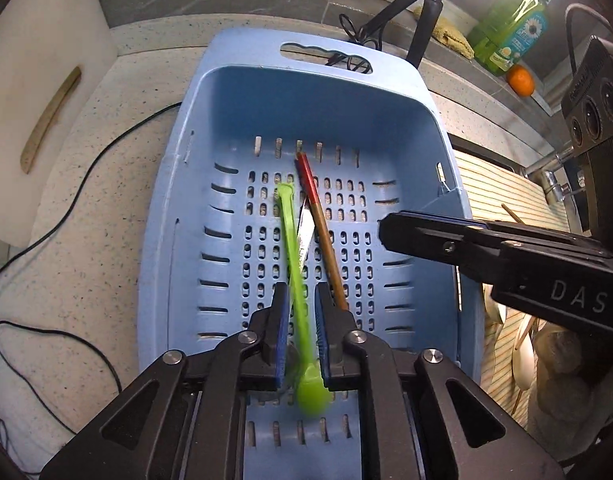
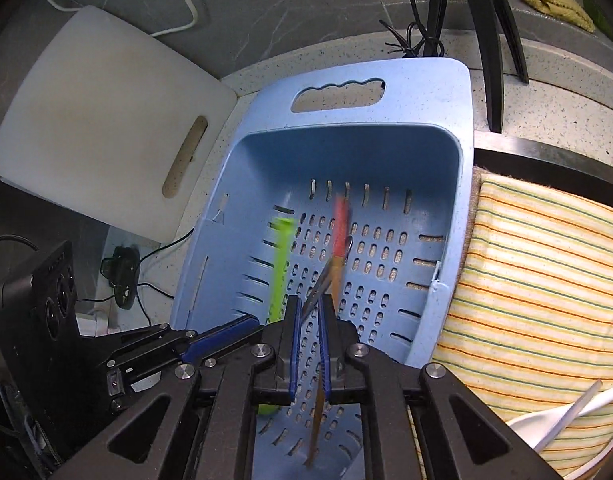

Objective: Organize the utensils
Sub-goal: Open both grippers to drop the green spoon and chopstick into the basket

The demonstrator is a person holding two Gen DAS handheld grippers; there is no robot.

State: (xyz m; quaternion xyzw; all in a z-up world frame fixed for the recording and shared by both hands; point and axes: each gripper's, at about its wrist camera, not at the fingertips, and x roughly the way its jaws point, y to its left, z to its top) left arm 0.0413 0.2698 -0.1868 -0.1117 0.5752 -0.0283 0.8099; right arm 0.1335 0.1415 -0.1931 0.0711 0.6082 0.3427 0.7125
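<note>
A blue slotted basket (image 1: 242, 92) lies on the speckled counter; it also shows in the right wrist view (image 2: 446, 92). Inside lie a green plastic spoon (image 1: 294, 256), a chopstick with a red end (image 1: 314, 208) and a metal utensil (image 1: 304, 228). My left gripper (image 1: 302, 300) is open, its pads on either side of the green spoon's handle without pressing it. My right gripper (image 2: 308, 312) is open just above the basket; the chopstick (image 2: 338, 240) and the metal utensil (image 2: 326, 276) pass between its pads, blurred. The green spoon (image 2: 280, 268) is to its left. The right gripper's fingers (image 1: 446, 240) reach in from the right.
A white cutting board (image 1: 46, 80) leans at the left, also seen from the right wrist (image 2: 98, 120). A striped cloth (image 2: 546, 300) covers the sink area at right, with white spoons (image 2: 562, 416) on it. A tripod (image 1: 426, 8), cables, a dish soap bottle (image 1: 510, 28) and an orange (image 1: 520, 80) stand behind.
</note>
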